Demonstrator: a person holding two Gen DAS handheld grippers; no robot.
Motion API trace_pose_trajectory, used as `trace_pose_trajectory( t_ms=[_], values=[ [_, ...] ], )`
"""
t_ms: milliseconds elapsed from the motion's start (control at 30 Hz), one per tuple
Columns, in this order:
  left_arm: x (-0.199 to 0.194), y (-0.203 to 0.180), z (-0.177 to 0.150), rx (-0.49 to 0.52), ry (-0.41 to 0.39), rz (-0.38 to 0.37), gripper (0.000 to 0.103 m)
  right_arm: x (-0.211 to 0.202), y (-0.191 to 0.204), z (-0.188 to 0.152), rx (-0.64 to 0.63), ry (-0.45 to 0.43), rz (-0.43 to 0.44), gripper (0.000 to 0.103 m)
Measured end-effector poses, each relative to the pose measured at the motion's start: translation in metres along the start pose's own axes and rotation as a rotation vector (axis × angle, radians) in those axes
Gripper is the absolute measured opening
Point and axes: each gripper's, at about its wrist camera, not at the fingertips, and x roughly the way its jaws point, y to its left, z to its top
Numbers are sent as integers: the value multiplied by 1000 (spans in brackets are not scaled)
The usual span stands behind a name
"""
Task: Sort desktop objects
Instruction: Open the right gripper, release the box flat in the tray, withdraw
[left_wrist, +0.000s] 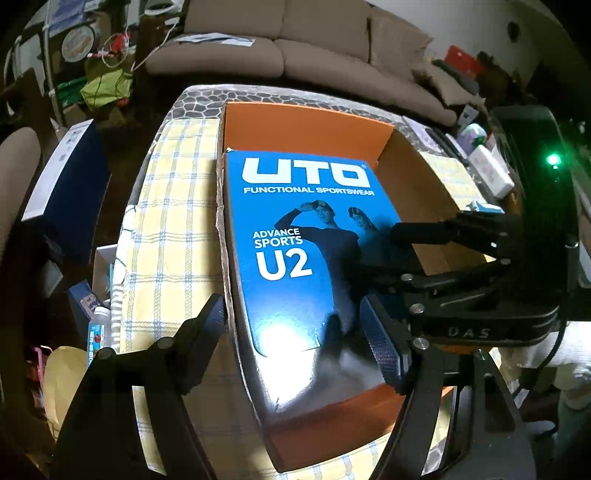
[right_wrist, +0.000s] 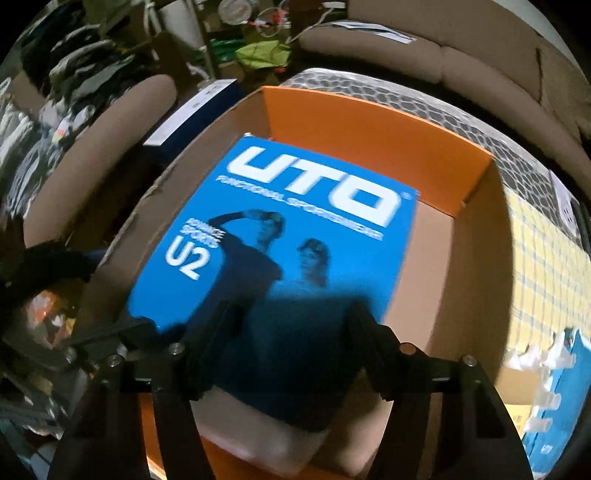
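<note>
Left wrist: sofa (left_wrist: 295, 40) behind carton (left_wrist: 306, 122).

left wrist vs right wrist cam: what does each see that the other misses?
Left wrist only: the right gripper reaching in from the right over the blue UTO package, a water bottle beyond the table's left edge, and a lit green light.

Right wrist only: a second blue UTO pack with white pieces, at the lower right.

Both: the blue package lying in the orange-lined cardboard box, the yellow checked cloth, the beige sofa, and open fingers not gripping the package.
</note>
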Motion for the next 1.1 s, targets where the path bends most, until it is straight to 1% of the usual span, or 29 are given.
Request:
trace_pose_trajectory(
  t_ms=[67, 133, 233, 300, 333, 367, 467, 500, 533, 600, 667, 767, 833, 900, 967, 1100],
  values=[
    [0, 4, 1, -21, 3, -8, 71, -1, -1, 2, 5, 0, -23, 65],
    [-1, 8, 2, -35, -4, -7, 71, -4, -9, 4, 48, -7, -35, 66],
    [-1, 11, 3, -40, -3, -15, 71, -3, -28, 3, 115, 19, -98, 68],
    [1, 8, 1, -30, 4, -24, 68, 3, -35, 1, 122, 44, -108, 68],
    [2, 6, 1, -24, 8, -28, 67, 5, -38, 1, 134, 42, -92, 71],
    [2, 5, 1, -16, 4, -18, 67, 6, -42, 1, 158, 37, -57, 71],
    [3, 2, 0, -3, 1, -9, 67, 9, -43, 3, 195, 43, -7, 71],
    [3, 2, 0, -7, 1, -11, 67, 11, -44, 4, 210, 45, 32, 71],
    [2, 3, 1, -11, 2, -18, 67, 13, -43, 5, 224, 49, 56, 76],
    [2, 2, 1, -5, 4, -16, 67, 13, -39, 7, 214, 35, 48, 78],
    [3, 1, 0, 3, 1, -14, 67, 11, -37, 5, 206, 26, 53, 78],
    [4, -2, 0, 17, 4, 5, 68, 7, -36, 0, 175, 22, 50, 75],
    [5, -2, 1, 27, 12, 25, 68, 6, -36, -1, 181, 30, 40, 72],
    [4, 2, 2, 13, 17, 18, 68, 0, -35, 0, 172, 22, -9, 70],
    [-2, 5, 3, -2, 8, 13, 68, -9, -32, 0, 136, -4, -43, 73],
    [-15, 15, 7, -46, -16, 21, 68, -25, -38, -4, 147, -24, -31, 75]
  ],
)
